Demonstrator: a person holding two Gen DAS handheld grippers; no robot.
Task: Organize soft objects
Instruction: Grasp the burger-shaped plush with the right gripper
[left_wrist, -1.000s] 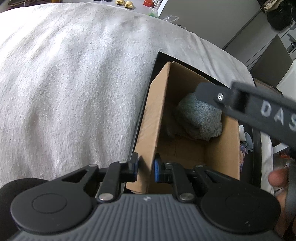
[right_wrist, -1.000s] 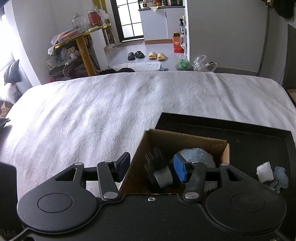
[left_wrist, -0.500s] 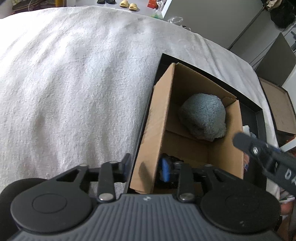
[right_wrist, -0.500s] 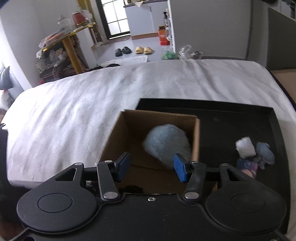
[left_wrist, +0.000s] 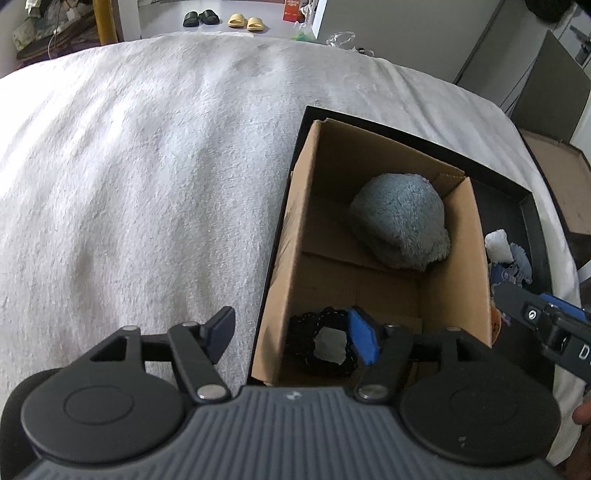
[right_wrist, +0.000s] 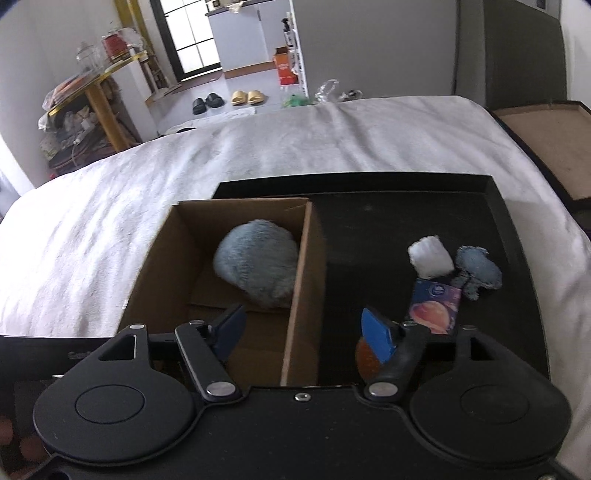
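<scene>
An open cardboard box (left_wrist: 291, 221) (right_wrist: 301, 258) stands in the left part of a black tray (right_wrist: 369, 221) on a white bedcover. A grey-blue fluffy plush (left_wrist: 400, 221) (right_wrist: 258, 264) lies at the box's far end and a black bristly object (left_wrist: 321, 339) at its near end. My left gripper (left_wrist: 291, 334) is open, its jaws astride the box's near left wall. My right gripper (right_wrist: 308, 332) is open and empty above the box's right wall. On the tray lie a white fluffy piece (right_wrist: 430, 256), a small grey-blue plush (right_wrist: 476, 271), a printed packet (right_wrist: 436, 306) and an orange item (right_wrist: 365, 358).
The white bedcover (left_wrist: 147, 184) spreads to the left and beyond. The right gripper's arm (left_wrist: 546, 328) shows at the right edge of the left wrist view. A dark-framed brown board (right_wrist: 546, 144) lies beside the bed at the right. Slippers and a cluttered yellow table stand on the floor beyond.
My left gripper opened from its narrow grip on the box's left wall. My right gripper released the black bristly object into the box, pulled out and moved right over the tray.
</scene>
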